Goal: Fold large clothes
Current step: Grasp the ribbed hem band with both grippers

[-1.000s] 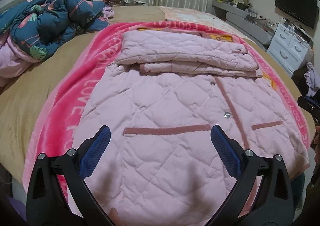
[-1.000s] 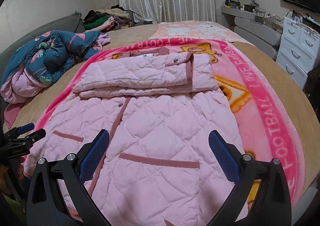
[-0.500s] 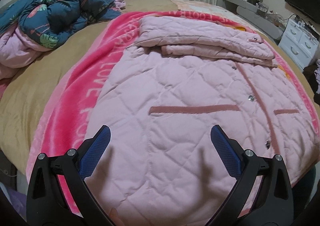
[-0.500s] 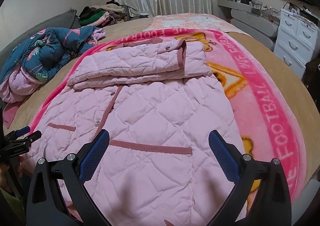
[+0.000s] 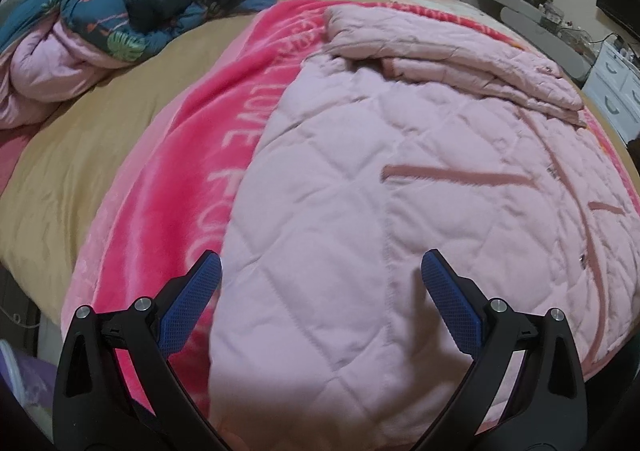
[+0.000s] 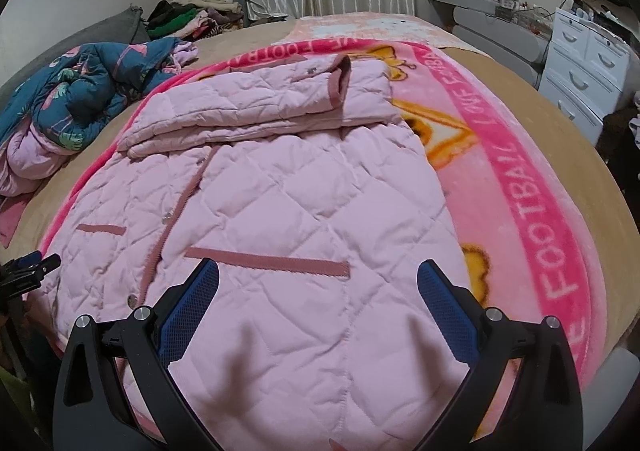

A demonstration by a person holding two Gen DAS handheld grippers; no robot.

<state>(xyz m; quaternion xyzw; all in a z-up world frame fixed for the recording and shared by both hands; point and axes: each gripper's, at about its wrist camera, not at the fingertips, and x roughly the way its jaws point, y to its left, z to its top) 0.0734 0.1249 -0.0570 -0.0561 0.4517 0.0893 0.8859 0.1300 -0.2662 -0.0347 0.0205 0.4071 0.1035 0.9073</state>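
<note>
A large pale pink quilted coat [image 5: 400, 179] lies flat on a bright pink blanket [image 5: 192, 155] on the bed, its sleeves folded across the upper part [image 5: 440, 51]. My left gripper [image 5: 320, 271] is open and empty, low over the coat's near left hem corner. In the right wrist view the coat [image 6: 280, 187] fills the middle, with sleeves folded over the chest [image 6: 260, 107]. My right gripper [image 6: 318, 279] is open and empty over the near right hem, by a dark pink pocket strip [image 6: 268, 261]. The left gripper's tip [image 6: 28, 271] shows at the far left.
A crumpled blue flowered duvet [image 5: 132, 3] lies at the bed's left. A heap of clothes [image 6: 188, 13] sits by the curtains. White drawers [image 6: 580, 79] and a shelf [image 6: 488, 7] stand right of the bed. The tan sheet [image 5: 80, 155] borders the blanket.
Both grippers have dropped closer to the coat's near hem. The left one moved left toward the hem corner. Both stay open; the coat has not moved.
</note>
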